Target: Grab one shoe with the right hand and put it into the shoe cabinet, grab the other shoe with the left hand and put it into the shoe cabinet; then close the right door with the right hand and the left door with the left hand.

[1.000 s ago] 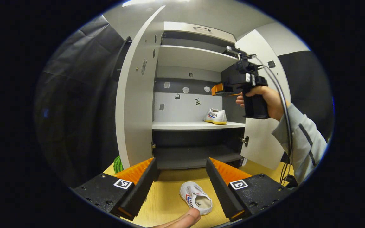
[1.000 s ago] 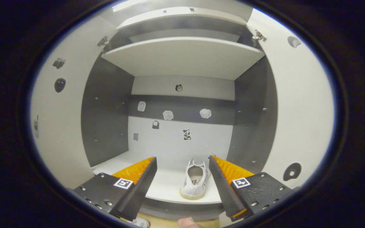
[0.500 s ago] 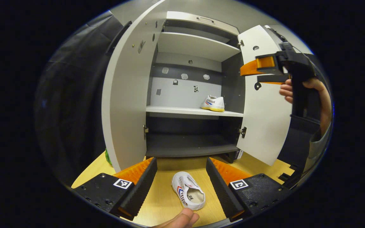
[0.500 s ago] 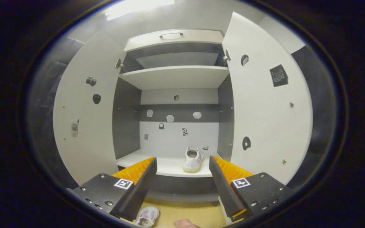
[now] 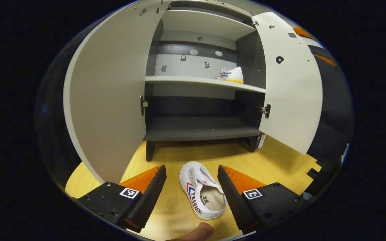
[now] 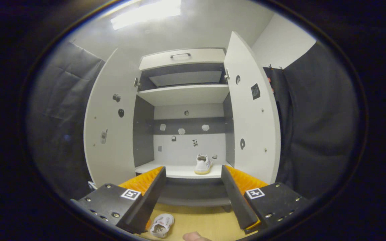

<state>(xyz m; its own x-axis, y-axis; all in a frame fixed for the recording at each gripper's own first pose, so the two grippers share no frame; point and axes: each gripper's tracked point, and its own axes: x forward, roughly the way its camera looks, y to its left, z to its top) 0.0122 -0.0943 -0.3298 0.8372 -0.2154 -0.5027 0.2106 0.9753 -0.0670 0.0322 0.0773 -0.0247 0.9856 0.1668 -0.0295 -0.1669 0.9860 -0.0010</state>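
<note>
Left gripper (image 5: 191, 187) is released, jaws spread wide, and now sits low over the floor (image 5: 280, 160), closer than a second ago, with the second shoe (image 5: 202, 190) lying between its fingers but untouched, toe pointing ahead toward the cabinet. Beyond the fingertips stands the shoe cabinet (image 5: 199, 129), both doors swung out: the left door (image 5: 109, 97) ahead to the gripper's left, the right door (image 5: 290, 90) ahead to its right. Up on the light shelf (image 5: 186, 79), far ahead and above, rests the first shoe (image 5: 231, 75). Right gripper (image 6: 193, 187) is likewise released and holds nothing; over the last second it has drawn back out of the cabinet, so the placed shoe (image 6: 203, 164), formerly just ahead of its fingertips, now sits well apart on the shelf, and the floor shoe (image 6: 162, 225) appears below its left finger. Assessment: the first placement is complete, the right hand has cleared the opening, and the left-hand grasp is the step in hand. Both doors remain to be closed.
</note>
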